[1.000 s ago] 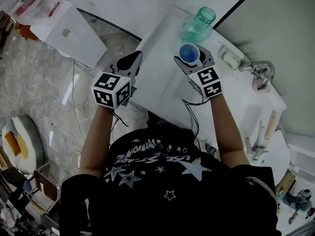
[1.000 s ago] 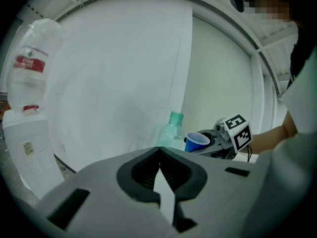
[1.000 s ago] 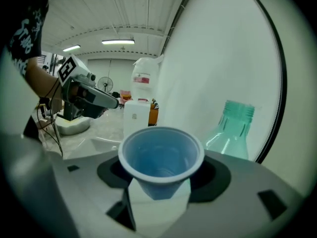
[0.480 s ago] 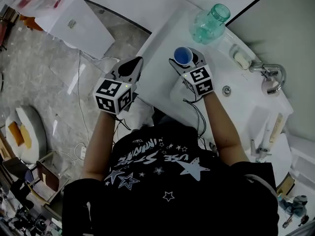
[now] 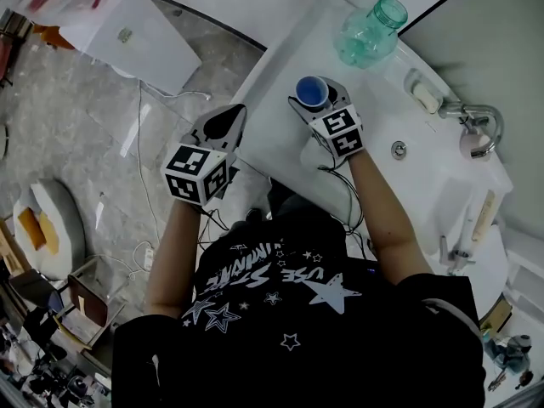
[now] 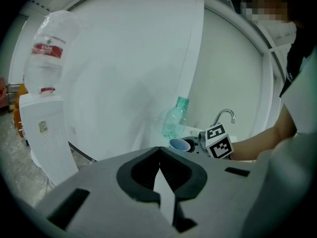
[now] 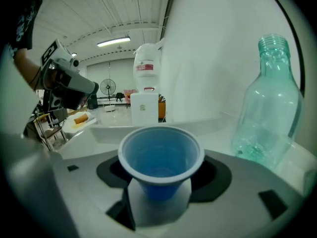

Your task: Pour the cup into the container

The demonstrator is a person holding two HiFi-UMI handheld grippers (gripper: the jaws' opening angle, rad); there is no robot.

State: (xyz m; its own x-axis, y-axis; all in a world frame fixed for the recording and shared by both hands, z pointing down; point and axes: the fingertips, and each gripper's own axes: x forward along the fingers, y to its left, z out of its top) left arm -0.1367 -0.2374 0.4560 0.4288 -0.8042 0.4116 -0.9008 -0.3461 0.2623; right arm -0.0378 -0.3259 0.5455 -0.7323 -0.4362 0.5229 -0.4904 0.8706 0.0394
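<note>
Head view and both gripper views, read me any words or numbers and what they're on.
"USE": black T-shirt; its other print is illegible.
Red label on the water dispenser bottle: too blurred to read.
Small sticker on the dispenser: too small.

Cup (image 5: 312, 93): blue inside and out, rim a shade paler; bottle (image 5: 371, 31): clear green-teal; worktop (image 5: 280, 66): plain white. Right claw (image 5: 313, 102) and left claw (image 5: 223, 122): pale grey shells with black pads, each carrying a cube (image 5: 340, 132) patterned in black-and-white squares. Shirt (image 5: 280, 313): black with white stars and white lettering; floor (image 5: 68, 134): mottled grey; water dispenser (image 6: 42, 128): white, its clear jug (image 6: 49, 48) bearing a red label.
</note>
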